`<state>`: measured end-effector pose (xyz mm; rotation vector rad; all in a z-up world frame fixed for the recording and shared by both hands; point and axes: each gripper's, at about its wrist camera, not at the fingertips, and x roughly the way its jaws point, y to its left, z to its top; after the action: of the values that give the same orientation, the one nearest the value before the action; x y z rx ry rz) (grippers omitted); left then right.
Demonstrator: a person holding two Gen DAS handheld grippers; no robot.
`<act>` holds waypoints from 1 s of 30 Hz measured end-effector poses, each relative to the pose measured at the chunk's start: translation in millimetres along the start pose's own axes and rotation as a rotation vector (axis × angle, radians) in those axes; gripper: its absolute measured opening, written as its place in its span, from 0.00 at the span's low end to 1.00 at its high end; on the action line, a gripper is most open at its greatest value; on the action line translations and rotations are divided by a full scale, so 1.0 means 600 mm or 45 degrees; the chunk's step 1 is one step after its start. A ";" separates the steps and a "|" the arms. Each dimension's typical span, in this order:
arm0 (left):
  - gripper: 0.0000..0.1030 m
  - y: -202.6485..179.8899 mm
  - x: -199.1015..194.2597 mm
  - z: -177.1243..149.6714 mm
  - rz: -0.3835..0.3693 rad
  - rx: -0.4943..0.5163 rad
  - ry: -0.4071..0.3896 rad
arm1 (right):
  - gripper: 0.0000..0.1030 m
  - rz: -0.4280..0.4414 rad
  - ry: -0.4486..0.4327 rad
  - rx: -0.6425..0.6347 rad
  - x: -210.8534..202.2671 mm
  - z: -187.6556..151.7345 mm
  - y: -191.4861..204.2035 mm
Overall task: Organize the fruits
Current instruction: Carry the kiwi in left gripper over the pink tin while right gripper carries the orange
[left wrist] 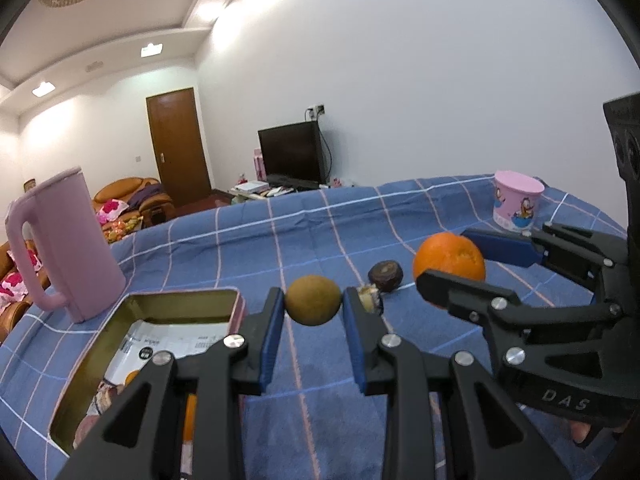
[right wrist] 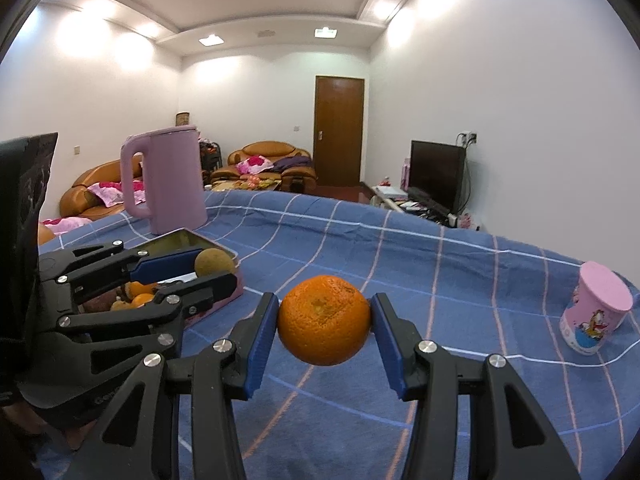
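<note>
Left hand-held gripper pinches a brown fruit beside the tin; right hand-held gripper pinches an orange above the blue checked cloth.

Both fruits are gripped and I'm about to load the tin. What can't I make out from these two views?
- Tin contents: in the left wrist view, the left hand-held gripper, shut on the brown fruit, covers the near part; in the right wrist view it hides most of the inside.
- Small pale piece: half behind a blue pad, unidentifiable.
- Orange underside: hidden in the right hand-held gripper.
- Pink cup: inside unseen.
</note>
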<state>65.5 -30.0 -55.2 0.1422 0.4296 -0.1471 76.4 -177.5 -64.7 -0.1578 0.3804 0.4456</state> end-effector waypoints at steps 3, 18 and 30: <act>0.30 0.013 -0.004 -0.003 0.014 -0.017 0.021 | 0.48 0.020 0.013 -0.009 0.005 0.004 0.011; 0.30 0.178 -0.017 -0.001 0.197 -0.154 0.099 | 0.48 0.169 0.052 -0.058 0.050 0.053 0.099; 0.30 0.286 -0.016 -0.026 0.270 -0.285 0.190 | 0.48 0.322 0.103 -0.113 0.083 0.061 0.197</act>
<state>80.2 141.8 -47.0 -0.0219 0.5733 0.1213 76.8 -44.2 -58.3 -0.2159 0.4628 0.7079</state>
